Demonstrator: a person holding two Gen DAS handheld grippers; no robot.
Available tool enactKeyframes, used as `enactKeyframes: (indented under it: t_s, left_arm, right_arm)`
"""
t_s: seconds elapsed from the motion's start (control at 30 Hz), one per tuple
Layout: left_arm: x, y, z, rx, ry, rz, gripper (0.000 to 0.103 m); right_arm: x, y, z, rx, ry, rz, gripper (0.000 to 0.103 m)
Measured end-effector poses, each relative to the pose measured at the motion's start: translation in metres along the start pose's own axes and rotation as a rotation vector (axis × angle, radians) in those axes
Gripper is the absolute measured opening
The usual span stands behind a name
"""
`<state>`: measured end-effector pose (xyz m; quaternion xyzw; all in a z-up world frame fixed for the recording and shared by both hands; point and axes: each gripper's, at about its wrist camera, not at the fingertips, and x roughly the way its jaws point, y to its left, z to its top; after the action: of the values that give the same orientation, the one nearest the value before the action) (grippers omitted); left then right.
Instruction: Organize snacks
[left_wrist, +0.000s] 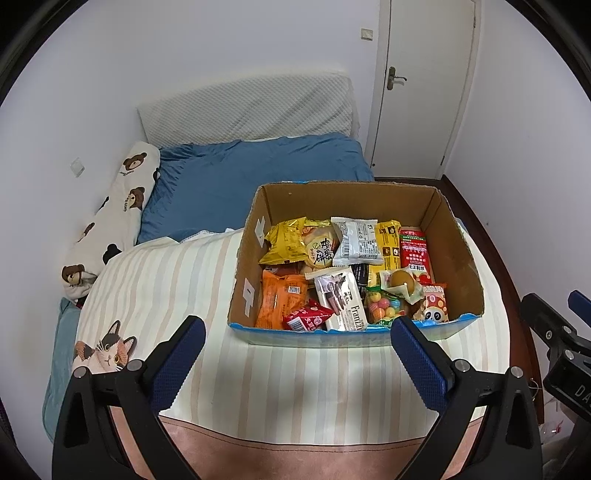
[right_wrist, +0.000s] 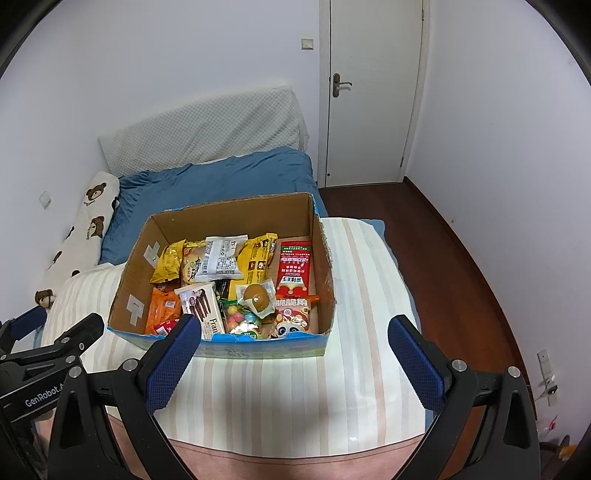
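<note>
2 grippers, left gripper (left_wrist: 297, 332) and right gripper (right_wrist: 293, 330), tilt downward, jaws spread empty, before the snack box (left_wrist: 458, 236).

An open cardboard box (left_wrist: 347, 199) with a blue printed base sits upright on the striped quilt (left_wrist: 295, 376). Inside lie jumbled snack packets: yellow bags at the box's far wall, an orange pack (left_wrist: 280, 301) near its left wall, a red pack (left_wrist: 415, 251) along its right wall.
</note>
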<state>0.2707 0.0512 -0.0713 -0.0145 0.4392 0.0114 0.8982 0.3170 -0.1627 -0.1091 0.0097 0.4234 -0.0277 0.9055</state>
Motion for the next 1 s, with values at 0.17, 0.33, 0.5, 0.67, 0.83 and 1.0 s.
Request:
enactKeyframes:
  t_s: [0.17, 0.33, 0.5, 0.67, 0.83, 1.0]
  left_arm:
    - [-0.002, 0.0, 0.0, 0.0, -0.003, 0.002, 0.103]
    - [-0.003, 0.001, 0.001, -0.001, -0.007, 0.003, 0.103]
    - [-0.005, 0.001, 0.001, -0.001, -0.01, 0.004, 0.103]
    - [-0.007, 0.001, 0.001, 0.0, -0.014, 0.006, 0.103]
    - [-0.008, 0.0, 0.001, 0.006, -0.02, 0.011, 0.103]
    - [-0.011, 0.0, 0.0, 0.006, -0.024, 0.007, 0.103]
  right_arm:
    - [-0.005, 0.001, -0.001, -0.002, -0.007, -0.005, 0.103]
    - [-0.006, 0.001, -0.001, -0.002, -0.007, -0.006, 0.103]
    - [-0.007, 0.0, -0.002, -0.003, -0.009, -0.009, 0.103]
    - [-0.011, -0.001, -0.002, -0.004, -0.013, -0.01, 0.103]
    - [-0.013, 0.0, -0.001, -0.005, -0.015, -0.007, 0.103]
    - [-0.013, -0.001, 0.0, -0.005, -0.013, -0.002, 0.103]
